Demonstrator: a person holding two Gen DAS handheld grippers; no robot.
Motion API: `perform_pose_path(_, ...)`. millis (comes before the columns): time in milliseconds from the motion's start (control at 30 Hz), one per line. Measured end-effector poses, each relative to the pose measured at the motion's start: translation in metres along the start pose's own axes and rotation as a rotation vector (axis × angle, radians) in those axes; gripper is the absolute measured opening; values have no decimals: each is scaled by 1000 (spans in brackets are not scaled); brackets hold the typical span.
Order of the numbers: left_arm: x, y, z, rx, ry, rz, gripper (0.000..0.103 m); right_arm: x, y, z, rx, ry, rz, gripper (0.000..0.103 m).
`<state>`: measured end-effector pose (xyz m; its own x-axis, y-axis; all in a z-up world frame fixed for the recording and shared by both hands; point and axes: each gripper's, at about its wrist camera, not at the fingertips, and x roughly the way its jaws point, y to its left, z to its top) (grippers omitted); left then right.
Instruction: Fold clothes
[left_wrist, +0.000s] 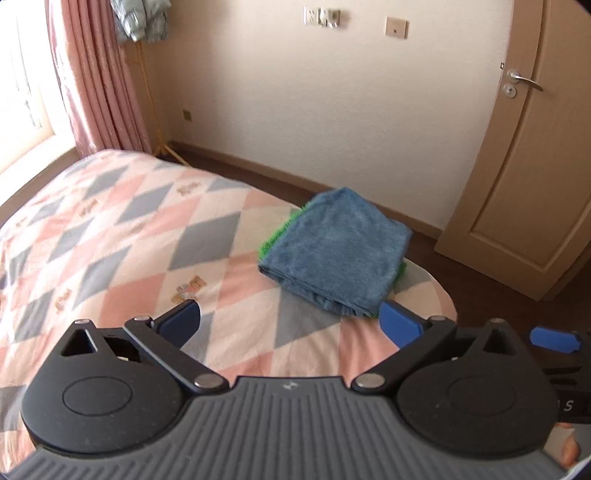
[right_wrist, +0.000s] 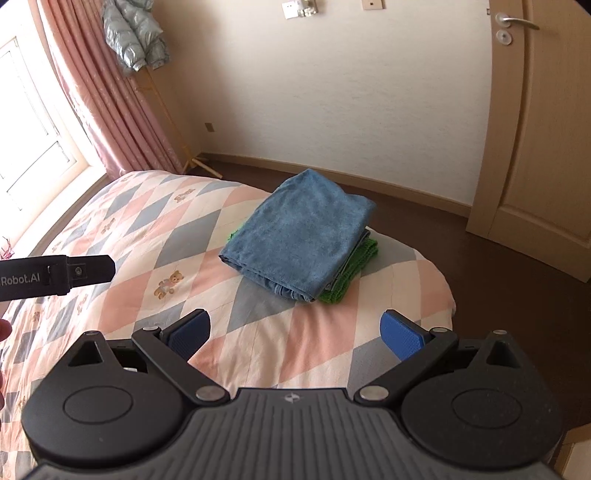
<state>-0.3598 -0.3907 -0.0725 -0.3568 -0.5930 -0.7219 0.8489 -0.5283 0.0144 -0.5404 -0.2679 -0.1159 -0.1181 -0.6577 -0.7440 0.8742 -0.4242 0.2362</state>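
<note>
Both grippers, left and right, spread empty; plush blue towel folded atop green knit near the quilted bed's corner.

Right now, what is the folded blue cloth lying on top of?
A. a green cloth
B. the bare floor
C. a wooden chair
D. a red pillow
A: the blue cloth rests on a green cloth, whose edges peek out from under it, on the patterned bedspread.
</note>
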Motion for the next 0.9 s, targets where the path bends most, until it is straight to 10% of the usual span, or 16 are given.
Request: perform_pose_path(900,79,21,-17,26,168,13,102,81,16,6,112,211,-150,101)
